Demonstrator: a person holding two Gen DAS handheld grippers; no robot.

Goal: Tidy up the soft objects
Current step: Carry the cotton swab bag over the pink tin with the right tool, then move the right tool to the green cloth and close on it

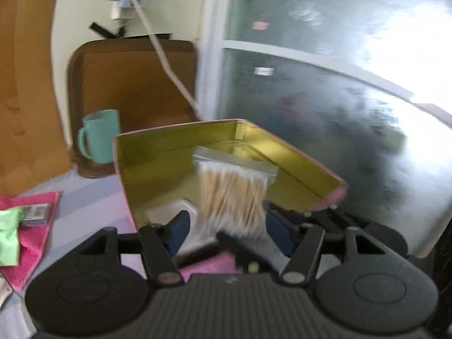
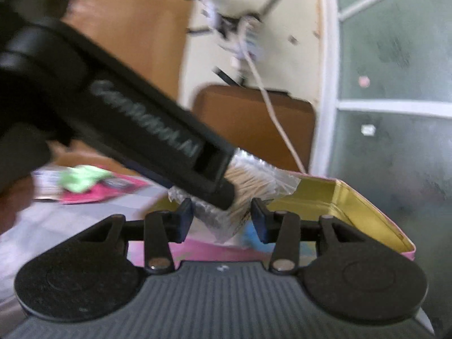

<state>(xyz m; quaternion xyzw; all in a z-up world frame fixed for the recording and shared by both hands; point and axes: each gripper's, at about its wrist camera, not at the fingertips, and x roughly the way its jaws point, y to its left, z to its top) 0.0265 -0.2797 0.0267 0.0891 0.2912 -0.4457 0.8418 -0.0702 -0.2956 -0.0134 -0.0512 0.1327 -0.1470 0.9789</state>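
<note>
the left gripper [image 1: 227, 226] has its jaws spread wide. the right gripper [image 2: 223, 220] has its jaws close on each side of the bag of cotton buds [image 1: 234, 195], but i cannot tell if they pinch it. the bag hangs over the open tin [image 1: 169, 152]; it looks light, crinkly and slippery, so hold its thick middle gently.

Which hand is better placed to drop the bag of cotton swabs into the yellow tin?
Probably the left gripper: the bag sits between its fingers, right over the open tin. The right gripper is lower, at the tin's near edge, with the left one crossing before it. Blur hides who grips.
</note>
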